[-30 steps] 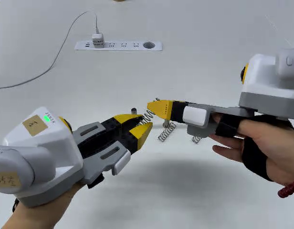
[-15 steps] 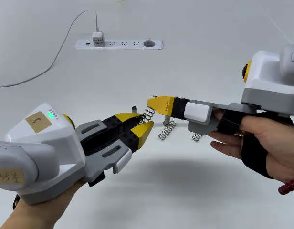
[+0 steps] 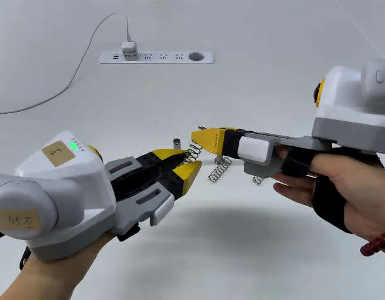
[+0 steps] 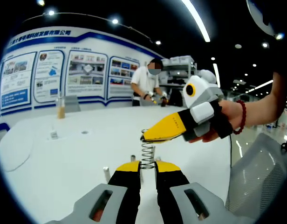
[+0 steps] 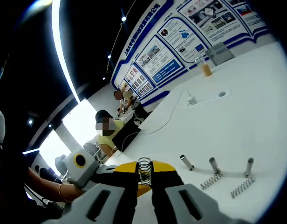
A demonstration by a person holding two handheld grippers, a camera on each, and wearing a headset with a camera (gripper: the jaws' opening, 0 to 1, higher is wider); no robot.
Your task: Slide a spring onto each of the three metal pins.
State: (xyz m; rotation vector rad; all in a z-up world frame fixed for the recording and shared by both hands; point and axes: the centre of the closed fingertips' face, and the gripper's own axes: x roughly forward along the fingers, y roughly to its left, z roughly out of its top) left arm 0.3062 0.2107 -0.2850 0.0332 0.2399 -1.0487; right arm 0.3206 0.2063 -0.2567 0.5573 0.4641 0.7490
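A small steel spring (image 3: 194,152) hangs in the air between my two grippers. My left gripper (image 3: 187,164) comes in from the lower left and is shut on its lower end, which stands upright between the yellow tips (image 4: 147,156). My right gripper (image 3: 199,138) reaches in from the right and is shut on the upper end (image 5: 144,169). Three short metal pins (image 5: 186,162) (image 5: 214,165) (image 5: 249,167) stand bare on the white table just beyond. Two loose springs (image 3: 219,169) (image 3: 258,180) lie next to the pins.
A white power strip (image 3: 156,57) with a plugged charger and a trailing cable (image 3: 74,72) lies at the back of the table. People stand and sit at other benches (image 4: 146,84). A cup of orange liquid (image 5: 205,66) stands far off.
Both grippers have stayed together on the spring. The left one has crept slightly forward and up; the right one has barely moved.
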